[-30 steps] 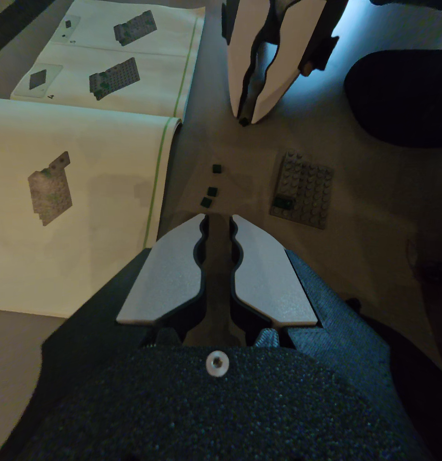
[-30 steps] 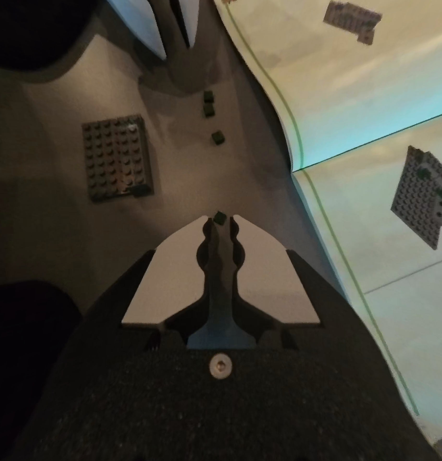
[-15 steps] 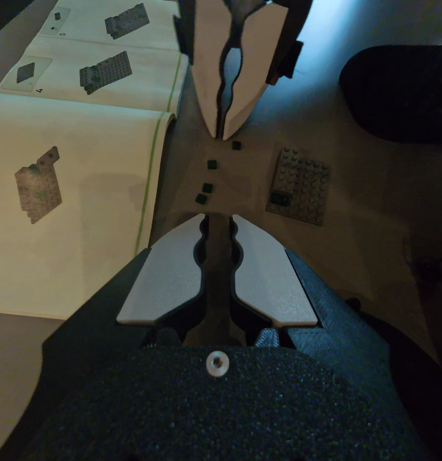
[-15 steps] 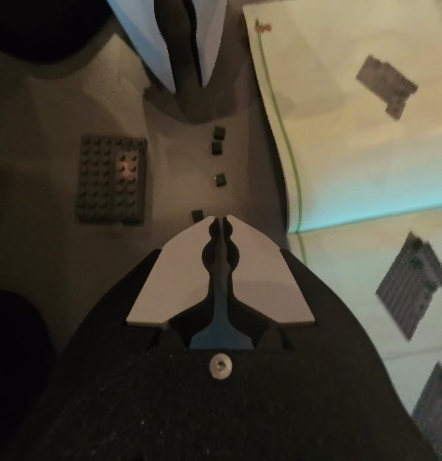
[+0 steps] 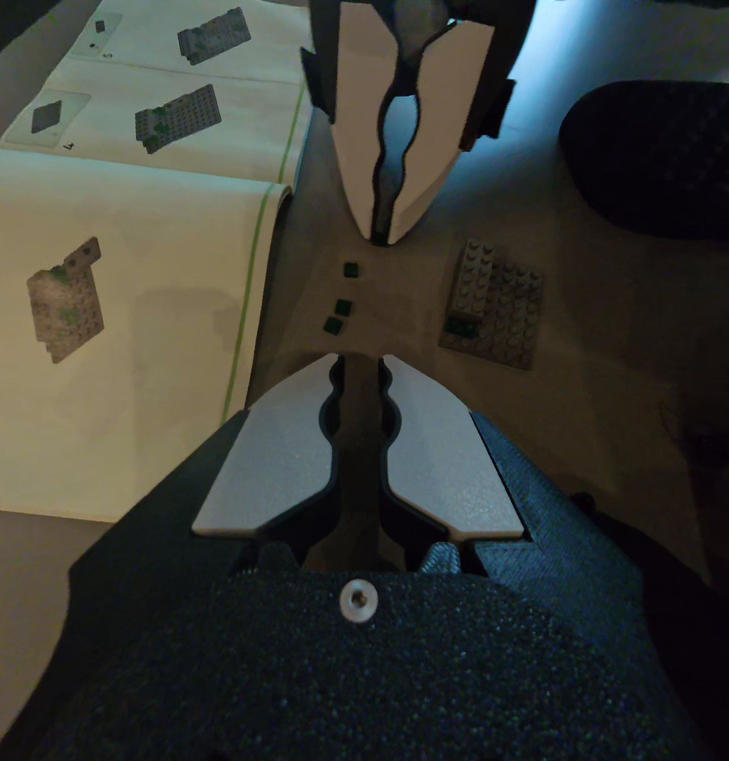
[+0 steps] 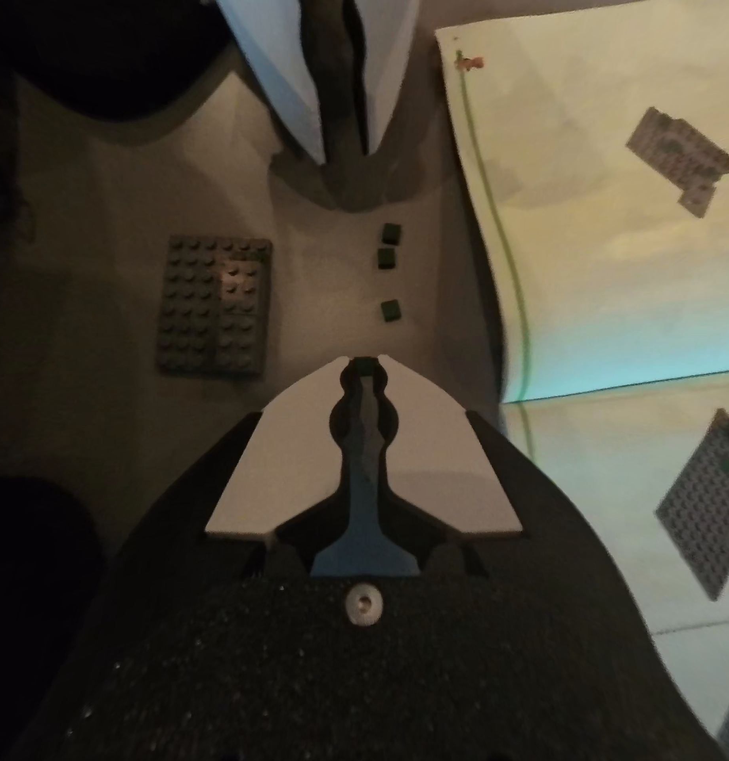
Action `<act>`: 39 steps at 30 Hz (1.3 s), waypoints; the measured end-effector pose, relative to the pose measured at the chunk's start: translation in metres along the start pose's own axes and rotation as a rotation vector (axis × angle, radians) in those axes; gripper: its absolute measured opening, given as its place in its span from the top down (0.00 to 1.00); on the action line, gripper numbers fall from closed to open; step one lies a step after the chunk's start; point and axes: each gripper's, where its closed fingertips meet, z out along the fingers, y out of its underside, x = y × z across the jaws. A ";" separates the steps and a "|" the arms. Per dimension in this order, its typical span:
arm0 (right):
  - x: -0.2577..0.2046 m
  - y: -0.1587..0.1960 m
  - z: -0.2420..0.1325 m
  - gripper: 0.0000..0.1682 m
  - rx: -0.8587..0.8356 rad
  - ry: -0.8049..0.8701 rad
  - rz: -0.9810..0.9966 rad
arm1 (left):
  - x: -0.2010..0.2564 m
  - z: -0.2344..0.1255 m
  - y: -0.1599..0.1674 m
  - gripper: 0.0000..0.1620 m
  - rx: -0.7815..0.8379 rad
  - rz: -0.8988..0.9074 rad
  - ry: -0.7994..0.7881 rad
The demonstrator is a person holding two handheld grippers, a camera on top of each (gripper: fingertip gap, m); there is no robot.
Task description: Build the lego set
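Note:
My right gripper (image 6: 364, 360) is closed around a small dark green brick (image 6: 363, 366) at its fingertips, low over the grey table. In the left wrist view, the right gripper (image 5: 381, 242) comes in from the top with the brick (image 5: 381, 239) between its tips. Three more small green bricks (image 5: 343, 306) lie in a row between the two grippers; they also show in the right wrist view (image 6: 386, 257). A grey baseplate (image 5: 515, 321) carries a lighter grey brick (image 5: 474, 276) and a green piece (image 5: 461, 325). My left gripper (image 5: 361, 359) is open and empty, just short of the row.
An open instruction booklet (image 5: 128, 288) lies to the left of the bricks; in the right wrist view it (image 6: 601, 247) is on the right. A dark rounded object (image 5: 663, 164) sits beyond the baseplate. The baseplate (image 6: 189, 313) lies left of the bricks in the right wrist view. The tips of one gripper are about 8 centimeters away from the tips of the other. Between my right fingertips and the dark rounded object (image 5: 663, 164) there is roughly 15 centimeters.
Half a second ago the right gripper was shut with the green brick lying beside its tips; now the brick sits between its tips. The left gripper has stayed open and still.

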 end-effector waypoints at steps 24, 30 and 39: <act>0.013 -0.018 -0.062 0.96 0.297 0.350 0.211 | -0.015 -0.011 -0.006 0.96 0.027 -0.015 -0.108; -0.002 0.003 -0.066 1.00 0.358 0.524 0.416 | -0.033 -0.016 -0.002 1.00 -0.001 -0.033 -0.235; 0.016 -0.033 -0.058 1.00 0.337 0.631 0.537 | -0.070 -0.038 -0.002 1.00 0.103 -0.187 -0.424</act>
